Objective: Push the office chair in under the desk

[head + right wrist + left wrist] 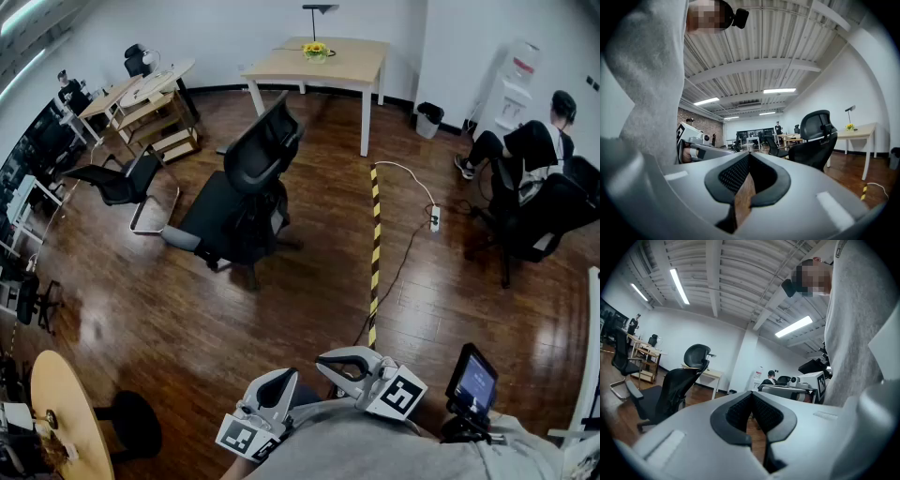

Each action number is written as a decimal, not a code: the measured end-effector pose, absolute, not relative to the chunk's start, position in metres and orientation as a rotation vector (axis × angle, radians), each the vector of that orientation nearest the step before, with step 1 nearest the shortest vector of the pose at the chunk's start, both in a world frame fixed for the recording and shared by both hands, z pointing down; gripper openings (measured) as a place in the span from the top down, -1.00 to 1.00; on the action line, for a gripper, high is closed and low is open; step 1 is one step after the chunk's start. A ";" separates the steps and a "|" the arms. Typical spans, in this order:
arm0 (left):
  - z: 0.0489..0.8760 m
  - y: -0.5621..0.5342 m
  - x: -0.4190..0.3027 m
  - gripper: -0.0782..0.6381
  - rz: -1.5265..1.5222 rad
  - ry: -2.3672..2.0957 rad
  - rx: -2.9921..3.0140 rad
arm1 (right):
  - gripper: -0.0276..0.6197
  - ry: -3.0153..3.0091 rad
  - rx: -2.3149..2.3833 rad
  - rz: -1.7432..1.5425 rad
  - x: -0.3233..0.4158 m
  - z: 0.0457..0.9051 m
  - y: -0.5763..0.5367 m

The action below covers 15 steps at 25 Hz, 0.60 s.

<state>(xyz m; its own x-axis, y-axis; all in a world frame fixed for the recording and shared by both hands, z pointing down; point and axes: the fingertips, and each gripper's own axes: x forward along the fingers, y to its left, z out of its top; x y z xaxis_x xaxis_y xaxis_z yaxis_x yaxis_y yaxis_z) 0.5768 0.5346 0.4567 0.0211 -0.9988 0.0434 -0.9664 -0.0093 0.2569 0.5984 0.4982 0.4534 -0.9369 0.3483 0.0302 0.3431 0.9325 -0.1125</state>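
A black high-back office chair [246,192] stands on the wood floor, a good step in front of the light wooden desk [319,61] and turned at an angle to it. Both grippers are held close to the person's body at the bottom of the head view, far from the chair. The left gripper [272,389] and the right gripper [342,366] are both shut with nothing between the jaws. In the left gripper view, the chair [670,390] and desk [710,376] lie beyond the closed left gripper [751,397]. The right gripper view shows the chair [815,140] past the right gripper [749,157].
A yellow-black tape strip [374,253] runs along the floor right of the chair, beside a power strip [434,218] with its cable. A person sits at the right [530,155]. A second black chair [117,183] and a wooden shelf [155,117] stand left; a round table [66,412] is near left.
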 end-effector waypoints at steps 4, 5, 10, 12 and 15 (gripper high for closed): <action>0.461 0.522 0.576 0.78 -0.239 -2.048 2.051 | 0.90 -3.031 -0.554 0.143 0.596 0.458 0.483; 0.462 0.518 0.576 0.78 -0.236 -2.044 2.046 | 0.90 -3.032 -0.550 0.158 0.596 0.458 0.479; 0.464 0.492 0.555 0.78 -0.241 -2.041 2.029 | 0.90 -3.020 -0.510 0.188 0.579 0.464 0.449; 0.467 0.480 0.542 0.78 -0.242 -2.033 2.031 | 0.90 -3.018 -0.496 0.186 0.568 0.467 0.435; 0.472 0.458 0.519 0.78 -0.250 -2.019 2.036 | 0.90 -3.016 -0.473 0.182 0.547 0.471 0.413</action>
<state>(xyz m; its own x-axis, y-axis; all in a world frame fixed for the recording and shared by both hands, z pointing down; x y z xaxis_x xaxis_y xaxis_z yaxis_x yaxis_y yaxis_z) 0.5187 0.4580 0.4716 0.0181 -0.9979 0.0618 -0.9527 0.0015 0.3039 0.5468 0.4134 0.4714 -0.9487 0.3096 0.0640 0.2997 0.9451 -0.1301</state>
